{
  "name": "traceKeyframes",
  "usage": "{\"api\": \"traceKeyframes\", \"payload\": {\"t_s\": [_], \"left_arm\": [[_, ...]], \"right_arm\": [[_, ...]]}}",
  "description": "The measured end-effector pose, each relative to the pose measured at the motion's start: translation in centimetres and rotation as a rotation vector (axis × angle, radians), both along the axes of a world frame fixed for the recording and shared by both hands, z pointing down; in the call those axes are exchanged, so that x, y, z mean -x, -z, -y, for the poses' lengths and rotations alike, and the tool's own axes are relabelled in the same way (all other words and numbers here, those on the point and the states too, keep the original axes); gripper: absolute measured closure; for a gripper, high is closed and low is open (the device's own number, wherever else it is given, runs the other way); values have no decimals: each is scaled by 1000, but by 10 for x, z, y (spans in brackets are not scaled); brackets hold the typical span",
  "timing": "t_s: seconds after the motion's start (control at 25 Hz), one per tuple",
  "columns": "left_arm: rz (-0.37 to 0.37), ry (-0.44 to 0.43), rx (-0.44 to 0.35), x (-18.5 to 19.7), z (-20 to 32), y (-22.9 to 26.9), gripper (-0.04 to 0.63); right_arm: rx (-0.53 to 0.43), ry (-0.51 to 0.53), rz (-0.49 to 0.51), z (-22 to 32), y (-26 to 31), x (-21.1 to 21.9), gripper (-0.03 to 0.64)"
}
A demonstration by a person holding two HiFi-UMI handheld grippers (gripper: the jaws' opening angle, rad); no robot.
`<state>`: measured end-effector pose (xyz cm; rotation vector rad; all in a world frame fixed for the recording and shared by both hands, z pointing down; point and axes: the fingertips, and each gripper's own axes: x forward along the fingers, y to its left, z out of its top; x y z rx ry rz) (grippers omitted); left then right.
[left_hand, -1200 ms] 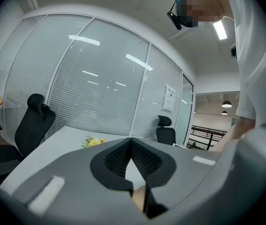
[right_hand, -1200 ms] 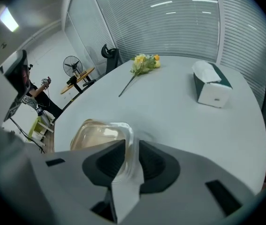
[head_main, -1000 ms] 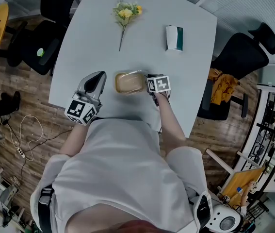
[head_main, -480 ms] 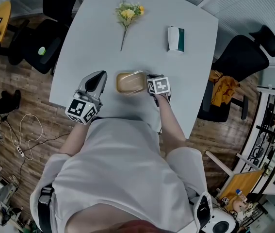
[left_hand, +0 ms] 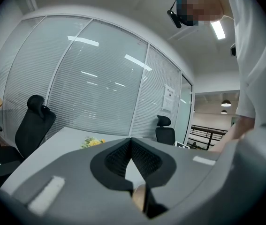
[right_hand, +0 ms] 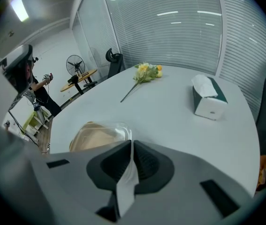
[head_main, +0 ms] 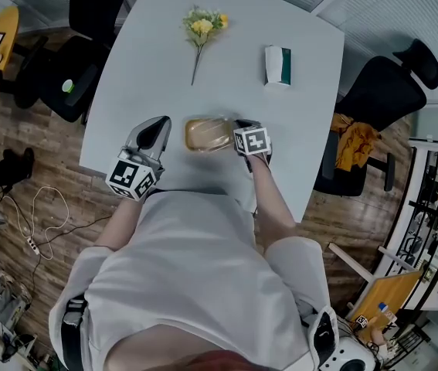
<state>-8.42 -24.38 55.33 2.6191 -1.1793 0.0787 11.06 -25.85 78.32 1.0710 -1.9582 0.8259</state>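
A clear plastic container (head_main: 207, 134) with a tan tray inside sits near the front edge of the white table (head_main: 234, 91). My right gripper (head_main: 239, 127) is at the container's right side. In the right gripper view the jaws of that gripper (right_hand: 131, 142) are shut on a thin strip of the container's clear lid, and the container (right_hand: 95, 136) lies just beyond them. My left gripper (head_main: 155, 128) hovers left of the container, apart from it. Seen in its own view, this gripper (left_hand: 131, 140) is shut and empty, pointing level over the table.
A yellow flower sprig (head_main: 201, 28) (right_hand: 146, 72) and a white-and-green tissue box (head_main: 277, 64) (right_hand: 209, 100) lie at the table's far side. Black office chairs (head_main: 87, 60) (head_main: 381, 91) stand left and right. Glass walls with blinds surround the room. A fan (right_hand: 76, 62) stands by a round table.
The right gripper, still shut on the lid strip, has risen and tilted a little, so the container sits slightly lower in its view. The left gripper has not moved.
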Motion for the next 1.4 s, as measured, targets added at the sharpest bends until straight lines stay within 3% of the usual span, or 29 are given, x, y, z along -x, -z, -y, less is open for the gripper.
{"api": "traceKeyframes", "payload": {"t_s": [0.6,1.16,1.4], "left_arm": [[-4,2,-43,0,-21,18,586],[-24,1,-124,1,-33,60,586],[-30,-12,-186,-1,-34,88,586]], "right_arm": [[-195,2,-18,5,59,8,594],[-539,-118,10,9,188,8,594],[-699,-185,75,1,257,14,594]]}}
